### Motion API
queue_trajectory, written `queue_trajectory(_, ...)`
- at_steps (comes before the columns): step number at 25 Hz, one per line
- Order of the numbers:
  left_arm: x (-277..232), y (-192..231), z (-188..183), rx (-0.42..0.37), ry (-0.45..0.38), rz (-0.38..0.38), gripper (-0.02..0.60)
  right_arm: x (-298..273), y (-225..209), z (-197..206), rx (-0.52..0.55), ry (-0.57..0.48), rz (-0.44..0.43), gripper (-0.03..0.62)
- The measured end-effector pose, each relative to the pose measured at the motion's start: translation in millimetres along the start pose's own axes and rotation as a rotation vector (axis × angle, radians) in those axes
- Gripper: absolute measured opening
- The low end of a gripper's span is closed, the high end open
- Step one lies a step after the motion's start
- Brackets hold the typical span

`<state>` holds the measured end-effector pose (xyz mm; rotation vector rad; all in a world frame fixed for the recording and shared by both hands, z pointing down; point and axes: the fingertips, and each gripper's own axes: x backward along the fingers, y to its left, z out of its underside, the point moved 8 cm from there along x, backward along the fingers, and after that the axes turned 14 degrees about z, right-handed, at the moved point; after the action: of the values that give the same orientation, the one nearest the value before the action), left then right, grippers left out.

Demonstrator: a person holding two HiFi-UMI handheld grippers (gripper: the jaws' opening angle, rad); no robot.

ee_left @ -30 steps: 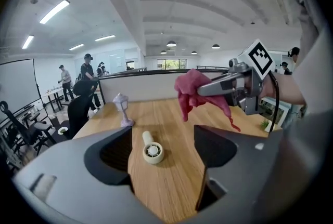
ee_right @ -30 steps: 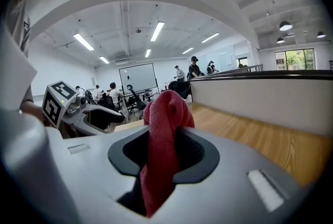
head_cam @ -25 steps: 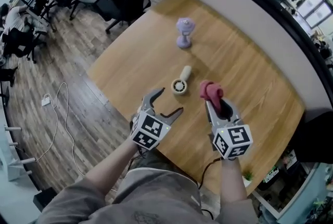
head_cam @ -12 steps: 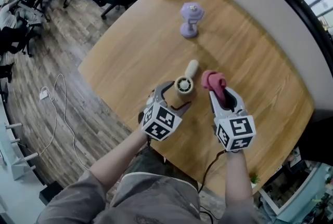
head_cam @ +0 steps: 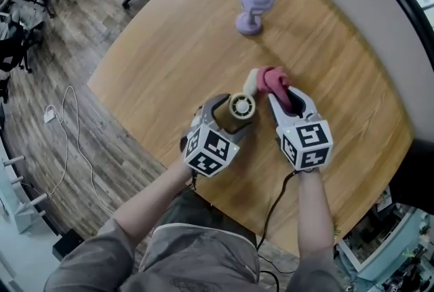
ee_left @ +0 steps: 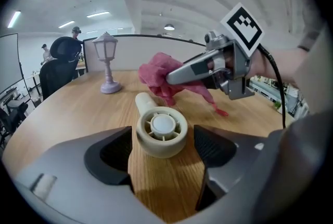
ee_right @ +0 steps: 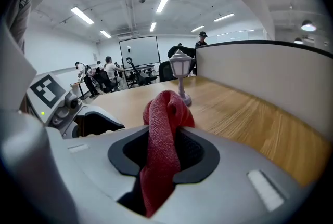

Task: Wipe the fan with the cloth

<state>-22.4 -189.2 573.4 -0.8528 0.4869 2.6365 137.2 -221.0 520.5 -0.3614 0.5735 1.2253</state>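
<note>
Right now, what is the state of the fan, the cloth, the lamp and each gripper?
Fan: lying on the table, head between open jaws, not clamped.
Cloth: bunched, clamped, close to the fan's handle.
Lamp: upright, apart from the rest.
Left gripper: open, one jaw on each side of the fan's head.
Right gripper: shut on the cloth.

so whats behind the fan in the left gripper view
The red cloth, held in the jaws of the right gripper, hangs behind the fan; farther back a lilac lamp stands on the table. The cloth covers the table behind it; whether it touches the fan is unclear.
</note>
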Motion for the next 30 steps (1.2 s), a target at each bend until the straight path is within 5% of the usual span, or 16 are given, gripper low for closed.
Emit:
queue_trajectory(8,-5.3,8.7,-2.4,-0.04,-0.046,0.074,0.324,-24.0,15.5,6.6,0.164,0.079,-0.021,0.115)
queue_trajectory(19,-6.1,14.1,-3.6,-0.085,-0.024,0.12,0.322,-2.9,65.2,7.9,0.454,0.161,-0.242,0.114)
queue_trajectory(25,-5.7,13.3,-4.6,-0.097,-0.015,0.132,0.322,10.8,61.7,13.8,0.562,0.337,-0.405,0.114)
queue_trajectory(30,-6.4,14.7,-4.5,-0.105,-0.017,0.143,0.322,1.1,28.0,6.8,0.462,0.377,-0.304,0.114)
